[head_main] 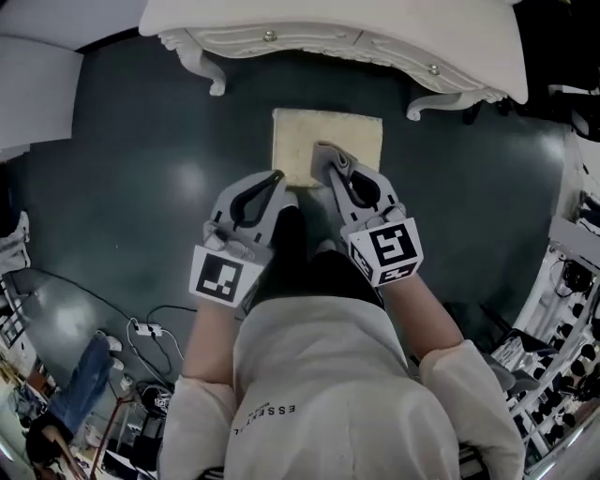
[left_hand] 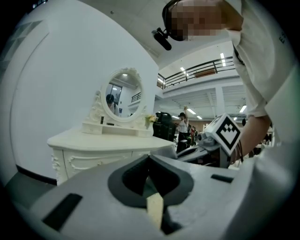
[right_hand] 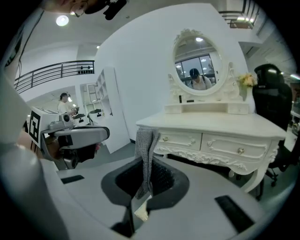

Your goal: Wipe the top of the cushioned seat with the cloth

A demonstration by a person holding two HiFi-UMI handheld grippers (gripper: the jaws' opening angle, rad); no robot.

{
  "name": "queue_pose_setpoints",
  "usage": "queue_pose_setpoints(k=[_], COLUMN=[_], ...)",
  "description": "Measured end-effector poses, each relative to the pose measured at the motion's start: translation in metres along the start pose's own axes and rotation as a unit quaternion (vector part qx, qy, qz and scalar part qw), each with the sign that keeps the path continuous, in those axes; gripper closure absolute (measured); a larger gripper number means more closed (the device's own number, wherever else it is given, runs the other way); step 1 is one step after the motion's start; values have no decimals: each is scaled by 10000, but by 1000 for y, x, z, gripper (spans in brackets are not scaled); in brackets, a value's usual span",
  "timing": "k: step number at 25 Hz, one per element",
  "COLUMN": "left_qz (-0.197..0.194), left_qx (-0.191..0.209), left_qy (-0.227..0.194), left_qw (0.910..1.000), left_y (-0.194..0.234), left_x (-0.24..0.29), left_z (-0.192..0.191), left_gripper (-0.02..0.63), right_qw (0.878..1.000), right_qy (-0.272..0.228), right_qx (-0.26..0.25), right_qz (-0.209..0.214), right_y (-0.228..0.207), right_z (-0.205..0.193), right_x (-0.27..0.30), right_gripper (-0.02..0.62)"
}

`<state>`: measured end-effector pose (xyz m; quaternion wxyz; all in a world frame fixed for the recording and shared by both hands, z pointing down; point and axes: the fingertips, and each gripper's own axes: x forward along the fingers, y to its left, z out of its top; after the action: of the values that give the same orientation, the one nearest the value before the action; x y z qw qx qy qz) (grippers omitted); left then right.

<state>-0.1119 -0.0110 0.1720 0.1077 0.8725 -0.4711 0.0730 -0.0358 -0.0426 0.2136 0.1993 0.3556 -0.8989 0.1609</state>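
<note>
The cushioned seat (head_main: 305,141) is a cream square on the dark floor, just in front of the white dressing table. My right gripper (head_main: 322,150) hangs over the seat's near middle, shut on a grey knitted cloth (right_hand: 146,145). In the right gripper view the cloth stands up out of the jaws. My left gripper (head_main: 277,175) is shut with nothing in it, its tip at the seat's near left corner. A cream sliver of seat (left_hand: 154,208) shows through its jaws. The two grippers are side by side, a short way apart.
The white dressing table (head_main: 328,28) with an oval mirror (right_hand: 197,61) stands right behind the seat. A black office chair (right_hand: 274,93) is to its right. Cables (head_main: 141,328) lie on the floor at the left, and racks (head_main: 572,309) stand at the right.
</note>
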Motion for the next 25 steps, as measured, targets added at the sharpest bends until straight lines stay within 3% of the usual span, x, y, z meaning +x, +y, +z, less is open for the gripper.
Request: queue_pose_setpoints(k=[14,25], left_qz=[-133,-129], left_qx=[-343,-654], left_qy=[699,793], left_qw=[9969,9946], left_y=[90,122], left_x=[66,92], left_z=[-178,-252], left_gripper=[604,604], right_qw=[9904,9836], right_qy=[1298,1710], right_qx=[480,545], right_qz=[13,-190], right_y=[-50,-71], right_z=[-166,-240], right_x=[199,281], right_gripper=[568,568])
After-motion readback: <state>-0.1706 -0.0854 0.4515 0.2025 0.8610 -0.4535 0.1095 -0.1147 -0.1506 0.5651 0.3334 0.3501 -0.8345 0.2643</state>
